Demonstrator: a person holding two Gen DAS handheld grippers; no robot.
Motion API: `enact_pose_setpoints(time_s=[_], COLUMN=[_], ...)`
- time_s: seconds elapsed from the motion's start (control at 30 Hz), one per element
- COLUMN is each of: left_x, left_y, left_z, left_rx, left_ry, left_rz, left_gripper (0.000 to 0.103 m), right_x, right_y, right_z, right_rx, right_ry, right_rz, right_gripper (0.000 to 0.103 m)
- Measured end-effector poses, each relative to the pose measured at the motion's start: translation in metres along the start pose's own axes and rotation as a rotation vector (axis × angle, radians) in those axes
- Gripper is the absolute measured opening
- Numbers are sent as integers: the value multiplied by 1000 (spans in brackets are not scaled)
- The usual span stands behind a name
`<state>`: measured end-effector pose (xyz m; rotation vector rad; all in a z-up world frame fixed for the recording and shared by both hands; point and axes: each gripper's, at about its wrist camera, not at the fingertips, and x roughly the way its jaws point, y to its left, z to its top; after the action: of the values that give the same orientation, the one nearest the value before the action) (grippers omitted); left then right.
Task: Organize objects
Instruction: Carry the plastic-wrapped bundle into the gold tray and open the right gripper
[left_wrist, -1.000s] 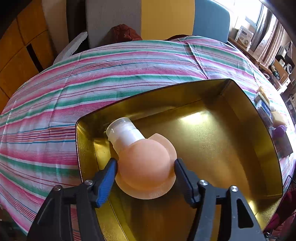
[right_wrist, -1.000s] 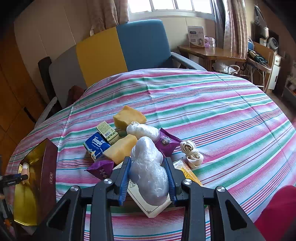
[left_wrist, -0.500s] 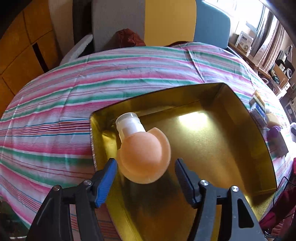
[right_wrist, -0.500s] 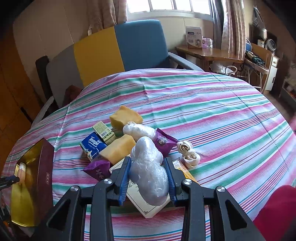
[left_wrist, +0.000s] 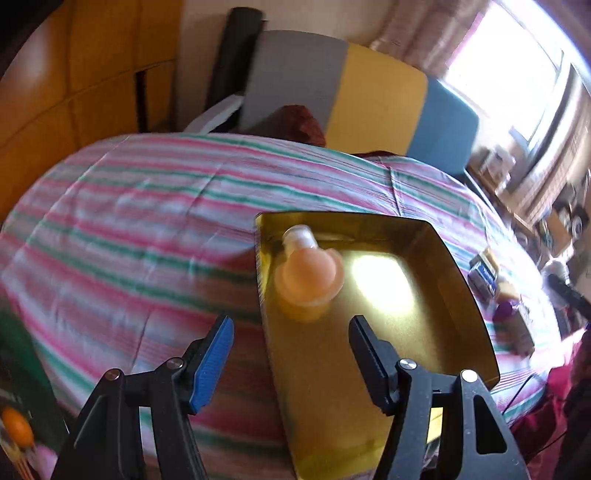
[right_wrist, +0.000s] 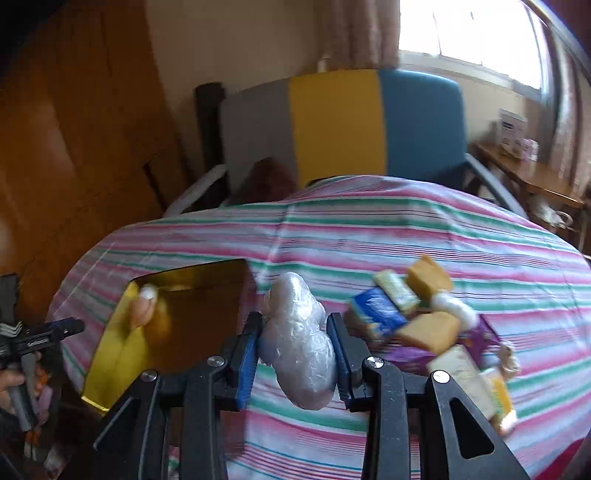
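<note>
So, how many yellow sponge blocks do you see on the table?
2. The farther sponge block lies at the pile's back edge; the nearer sponge block lies below it, beside the blue tissue pack. Others may be hidden.

- A clear crinkled plastic bag (right_wrist: 299, 339), lumpy and whitish, sits clamped between the right fingers (right_wrist: 246, 354), its top poking out beyond their tips.
- An orange bottle with a white cap (left_wrist: 307, 271) lies in the gold-lined box (left_wrist: 436, 339), just ahead of the spread left fingers (left_wrist: 212, 360), cap pointing away.
</note>
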<state>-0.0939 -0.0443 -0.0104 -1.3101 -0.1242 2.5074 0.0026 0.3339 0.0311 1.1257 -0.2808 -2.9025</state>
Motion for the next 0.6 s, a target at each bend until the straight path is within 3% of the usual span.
enact_pose_setpoints(time_s=[0.2,0.37,0.6], left_x=[-20,-39,-36], left_y=[17,23,37], left_z=[-29,-41,-46], left_rx=[-55,-85,-147], left_ry=[-38,-98,-89], left_rz=[49,76,74], left_gripper=[64,64,64], right_x=[63,112,164], right_y=[114,172,219], right_z=[-15,-28,-37], right_rx=[-160,-210,-196], right_ry=[158,269,358], right_rz=[197,254,290], right_gripper=[36,36,38])
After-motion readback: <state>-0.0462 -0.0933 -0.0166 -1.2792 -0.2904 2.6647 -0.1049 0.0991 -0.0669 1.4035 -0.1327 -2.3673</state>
